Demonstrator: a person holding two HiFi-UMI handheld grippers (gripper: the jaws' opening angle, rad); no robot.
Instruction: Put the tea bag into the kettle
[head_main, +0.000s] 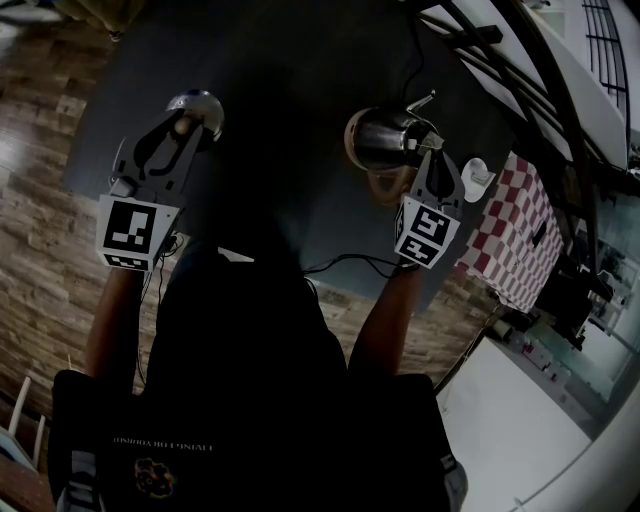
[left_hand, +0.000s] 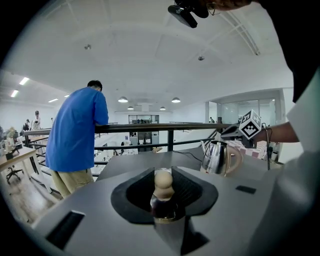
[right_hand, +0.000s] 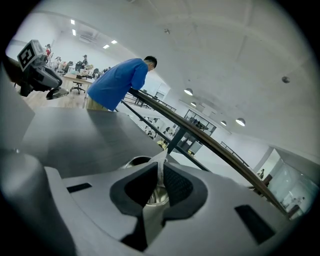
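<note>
holds the left tool (head_main: 186, 124) well to the left of the stainless kettle (head_main: 385, 140), pads clamped on the round beige knob (left_hand: 163, 181) of the kettle lid (head_main: 198, 103). poises the right tool (head_main: 432, 152) directly over the kettle's open mouth (right_hand: 134, 161), pads pressed almost together on the thin white tea bag (right_hand: 160, 167), pinched upright between them just above that opening. stands the kettle on the dark grey desk (head_main: 280, 70), beige handle on the near side. sets a small white object (head_main: 478, 178) just right of the kettle and a red-and-white checked cloth (head_main: 515, 225) further right. shows, beyond the kettle, a person in a blue shirt (left_hand: 77, 132) leaning on a railing (left_hand: 150, 128).
</note>
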